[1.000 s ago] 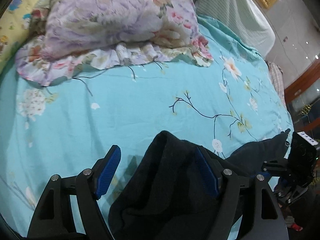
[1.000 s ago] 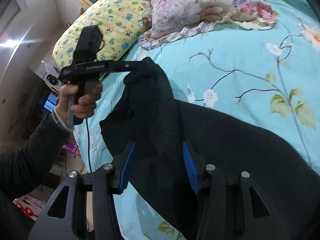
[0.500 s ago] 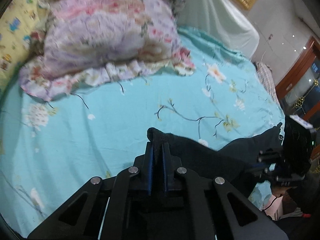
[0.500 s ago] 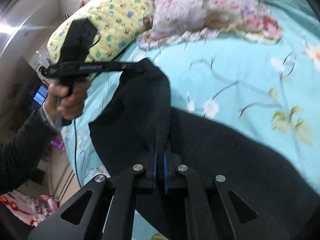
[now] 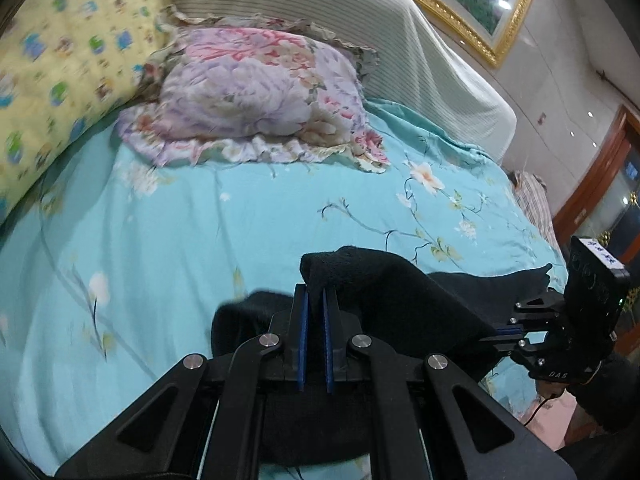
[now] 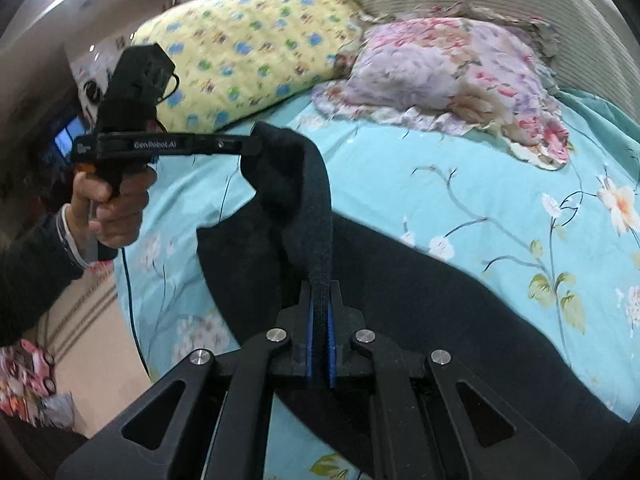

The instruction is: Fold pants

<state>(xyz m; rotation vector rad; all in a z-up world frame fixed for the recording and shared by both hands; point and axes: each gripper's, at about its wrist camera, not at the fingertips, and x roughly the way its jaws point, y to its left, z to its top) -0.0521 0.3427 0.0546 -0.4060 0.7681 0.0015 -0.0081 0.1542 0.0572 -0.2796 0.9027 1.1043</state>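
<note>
Black knit pants [image 6: 400,300] lie across the near edge of the bed, on its turquoise floral bedsheet [image 6: 500,200], with the waistband end lifted clear of the sheet. My left gripper [image 5: 314,332] has its blue pads pressed together on one bunched corner of the waistband; my right gripper [image 6: 320,328] is likewise clamped on the band's other end, so the fabric hangs stretched between them. I judge this the opening of the first fold: both corners taken, nothing laid over yet. Next I should carry both corners together along the legs, keeping the band taut and level. A flowered pink pillow [image 5: 260,96] and a yellow patterned pillow [image 6: 248,48] rest at the head edge, well apart.
</note>
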